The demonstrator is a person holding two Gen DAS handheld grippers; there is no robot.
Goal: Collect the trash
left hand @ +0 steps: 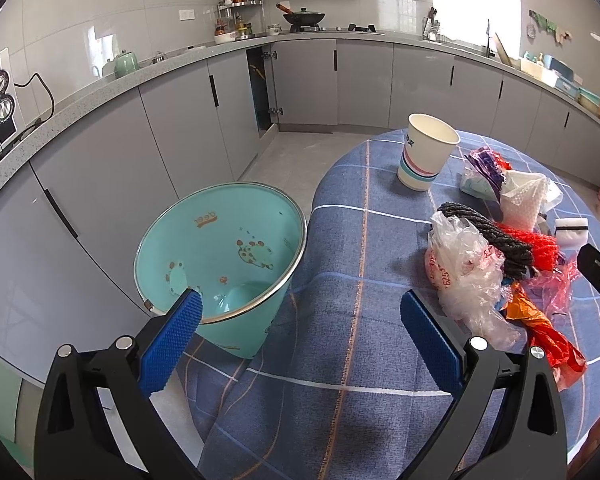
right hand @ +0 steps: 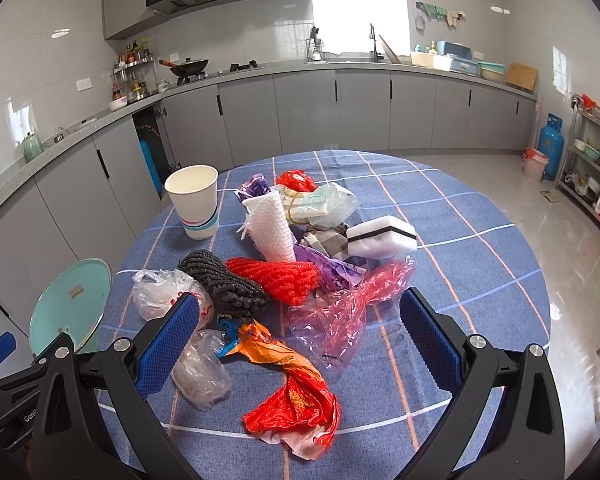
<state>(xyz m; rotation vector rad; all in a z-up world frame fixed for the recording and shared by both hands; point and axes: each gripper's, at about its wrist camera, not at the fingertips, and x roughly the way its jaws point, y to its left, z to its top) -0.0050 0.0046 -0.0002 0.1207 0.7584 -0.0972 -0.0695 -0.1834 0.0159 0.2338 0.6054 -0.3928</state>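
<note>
the right claw [right hand: 300, 340] gaped wide and empty over an orange bag [right hand: 296, 392] at lower centre, on the desk [right hand: 480, 280]. it looked light, soft and slippery; pinching its twisted middle seemed best. the left claw [left hand: 302, 330], also wide, faced the bin [left hand: 220, 256] at left.

The left wrist view looks forward and down from the surface's near edge, with the teal bin [left hand: 220, 264] close at lower left of the frame. The right wrist view sits nearer the litter, facing across the surface [right hand: 480, 248] toward the far cabinets. Both share the paper cup [left hand: 426, 152], the plastic bags and the blue checked cloth
</note>
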